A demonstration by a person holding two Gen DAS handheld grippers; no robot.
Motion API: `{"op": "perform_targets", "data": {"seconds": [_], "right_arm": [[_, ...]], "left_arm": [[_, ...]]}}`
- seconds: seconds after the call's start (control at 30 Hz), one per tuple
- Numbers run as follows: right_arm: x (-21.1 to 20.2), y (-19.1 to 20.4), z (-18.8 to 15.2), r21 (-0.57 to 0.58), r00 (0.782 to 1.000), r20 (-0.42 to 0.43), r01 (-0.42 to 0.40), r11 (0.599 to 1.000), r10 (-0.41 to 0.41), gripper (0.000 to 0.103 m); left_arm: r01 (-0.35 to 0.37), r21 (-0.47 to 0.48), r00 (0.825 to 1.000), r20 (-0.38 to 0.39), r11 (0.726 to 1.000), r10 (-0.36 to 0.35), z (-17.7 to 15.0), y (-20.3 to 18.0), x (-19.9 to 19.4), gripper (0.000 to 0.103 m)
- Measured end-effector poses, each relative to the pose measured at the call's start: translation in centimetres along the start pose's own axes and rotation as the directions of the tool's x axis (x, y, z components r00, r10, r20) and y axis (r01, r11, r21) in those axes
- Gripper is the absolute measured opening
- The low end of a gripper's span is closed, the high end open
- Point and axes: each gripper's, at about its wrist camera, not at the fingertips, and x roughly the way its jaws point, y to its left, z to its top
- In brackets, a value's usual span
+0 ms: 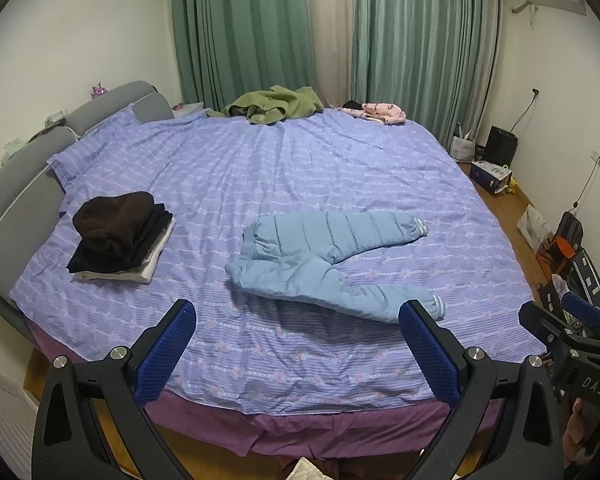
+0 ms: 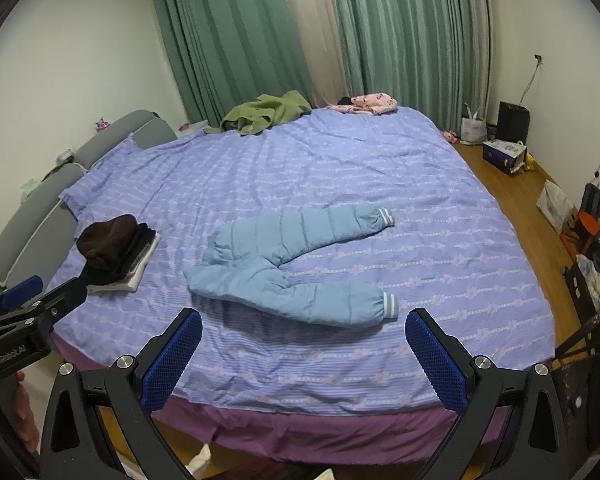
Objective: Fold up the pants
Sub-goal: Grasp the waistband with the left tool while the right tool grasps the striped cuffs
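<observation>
Pale blue and quilted, the pants [image 1: 324, 264] lie flat on the bed [image 1: 260, 360], near its front edge and roughly midway along it, with the waistband toward the headboard side and the two legs splayed apart in a V, cuffs pointing toward the foot edge. Nothing is folded yet, so the step in hand looks like the first one: bringing one leg over the other.

The left gripper [image 1: 296, 344] hangs above the front edge with its jaws wide apart and nothing between them. The right gripper [image 2: 304, 348] does the same beside it, also spread wide and empty. Neither touches the fabric.

To do it well, the near leg's striped cuff [image 2: 390, 306] seems the best place for the right gripper to pinch, while the left takes the waistband's near corner. The padding is puffy and likely springy, so a deep bite on both layers should hold better than a nip at the edge. Lifting both ends together and laying the leg onto the far one, cuff to cuff, should keep the seams aligned.

The stack of folded clothes [image 1: 120, 236] near the headboard edge sits well apart and out of the way.
</observation>
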Motion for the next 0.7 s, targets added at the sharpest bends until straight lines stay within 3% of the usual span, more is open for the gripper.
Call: {"op": "perform_targets", "data": {"seconds": [0.2, 0.37, 0.57, 0.7], "right_arm": [[3.9, -0.2, 0.4, 0.081, 0.998, -0.046, 0.034, 0.996, -0.03, 0.103], [9.3, -1.2, -0.1, 0.181, 0.991, -0.105, 0.099, 0.979, -0.081, 0.103], [16.4, -3.6, -1.2, 0.33, 0.977, -0.147, 0.193, 0.924, -0.152, 0.103], [21.5, -5.1, -2.6, 0.395, 0.957, -0.203, 0.273, 0.877, -0.207, 0.103]], "left_arm": [[-0.007, -0.022, 0.999, -0.039, 1.0, 0.006, 0.7, 2.5, 4.7, 0.103], [-0.003, -0.044, 0.992, -0.128, 0.999, -0.003, 0.9, 5.2, 11.3, 0.103], [0.029, -0.072, 0.974, -0.221, 0.997, -0.045, 1.0, 7.4, 20.2, 0.103], [0.035, -0.06, 0.956, -0.29, 0.998, -0.051, 0.5, 7.1, 25.9, 0.103]]}}
